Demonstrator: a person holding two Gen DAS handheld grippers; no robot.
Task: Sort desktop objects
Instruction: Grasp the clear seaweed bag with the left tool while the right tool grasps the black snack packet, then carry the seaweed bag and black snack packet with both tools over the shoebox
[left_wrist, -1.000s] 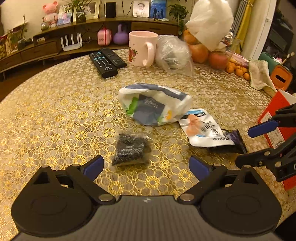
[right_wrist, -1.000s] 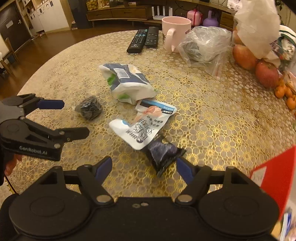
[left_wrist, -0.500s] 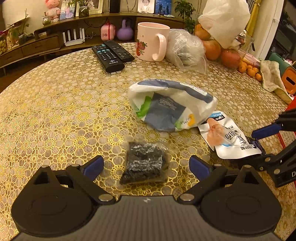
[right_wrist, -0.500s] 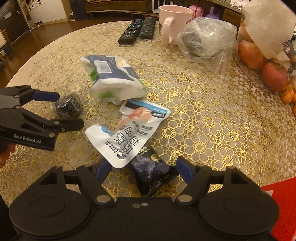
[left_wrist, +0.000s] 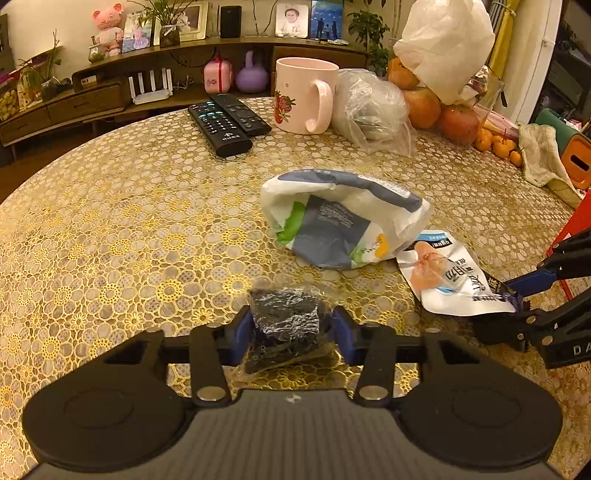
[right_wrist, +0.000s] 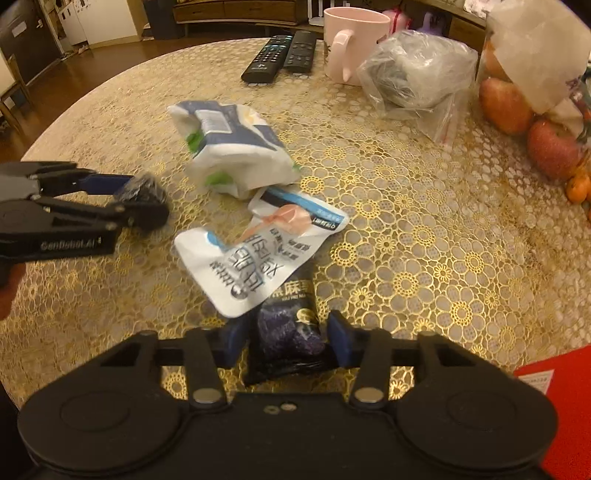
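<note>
Left gripper (left_wrist: 290, 334): jaws are clenched on the black packet (left_wrist: 284, 321), gripped across its width so it can be lifted flat off the bench (left_wrist: 110, 229).
Right gripper (right_wrist: 286, 341): jaws are closed against the sides of the purple sachet (right_wrist: 290, 325), taken at its free end because the white pouch (right_wrist: 258, 254) overlaps its far end.
Black packet: clear crinkled wrap over a dark, lumpy block; it lies near the near edge of the bench.
Purple sachet: dark glossy foil with pale lettering, slightly puffed; it also lies near the near edge.
Tissue pack (left_wrist: 340, 218): crumpled, white and blue, left mid-bench, touching the white pouch.
Judgement: both picks appear made together to halve the sorting trips.
</note>
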